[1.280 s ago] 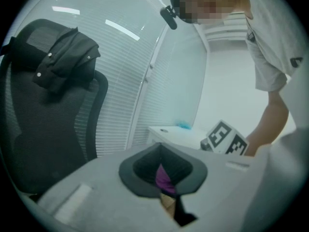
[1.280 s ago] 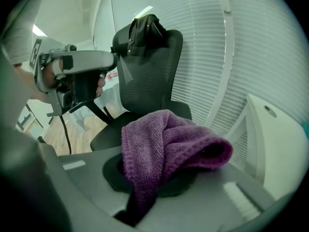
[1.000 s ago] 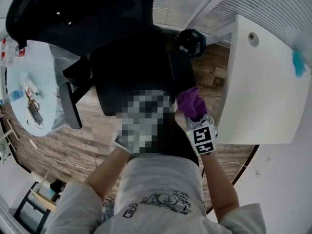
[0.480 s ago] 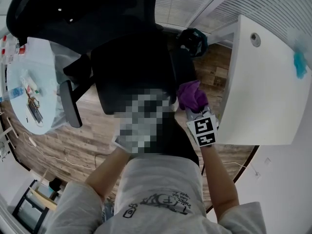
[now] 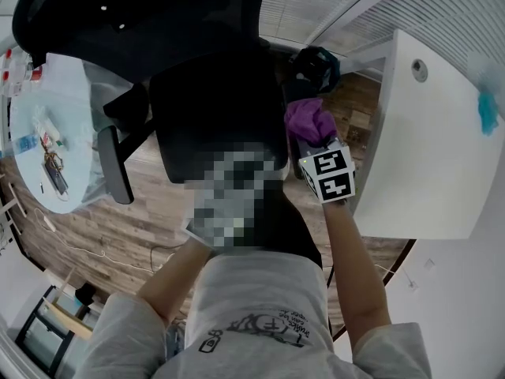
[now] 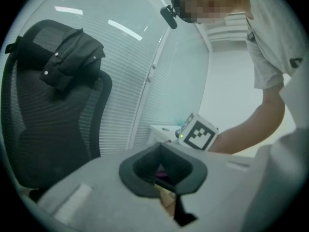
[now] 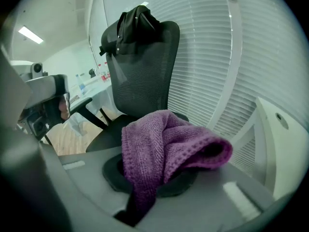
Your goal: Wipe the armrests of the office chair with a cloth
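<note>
– Room is tight on our right: the white desk (image 5: 426, 133) edge stands just beside the office chair (image 5: 213, 109), and the cloth (image 5: 308, 122) sits in that gap at the seat's edge.
– Our left is freer; one slim armrest (image 5: 115, 164) juts over wood floor.
– One cloth, purple, ribbed knit, bunched and pinched in our right gripper (image 7: 149, 175).
– Our left gripper (image 6: 161, 170) has its jaws pressed together, bare. One chair, black mesh back.
</note>
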